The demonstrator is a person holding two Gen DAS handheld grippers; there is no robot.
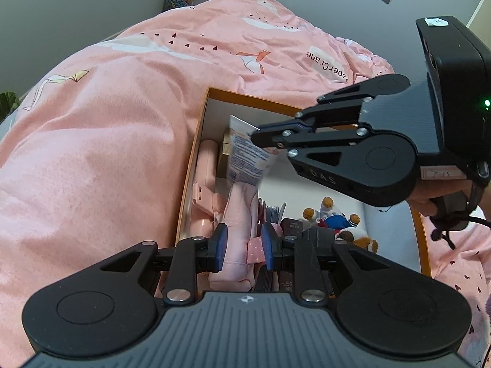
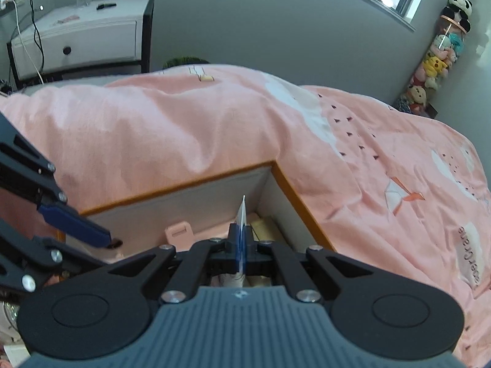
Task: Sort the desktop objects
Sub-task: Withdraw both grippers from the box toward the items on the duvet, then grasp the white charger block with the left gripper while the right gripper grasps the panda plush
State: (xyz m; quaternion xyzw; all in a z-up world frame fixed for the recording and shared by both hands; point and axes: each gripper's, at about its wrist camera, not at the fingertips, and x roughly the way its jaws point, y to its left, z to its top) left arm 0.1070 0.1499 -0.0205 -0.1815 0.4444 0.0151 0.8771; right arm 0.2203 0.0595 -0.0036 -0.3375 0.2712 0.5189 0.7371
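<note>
Pink bed (image 1: 92, 153), orange box (image 1: 196, 141) on top. Right tongs (image 1: 256, 135) clamped on tube (image 1: 248, 159) crimp, above box: light, squashy, best pinched there. Left tongs (image 1: 244, 247) gripping pink pouch (image 1: 241, 211).

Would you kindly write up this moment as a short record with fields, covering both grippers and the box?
setting: orange-rimmed box resting on a pink quilt
left gripper: shut on a pink pouch, inside the box
right gripper: shut on the flat end of a white tube, above the box
box contents: pink fan, plush toy, dark small items
tube state: not yet set down
</note>
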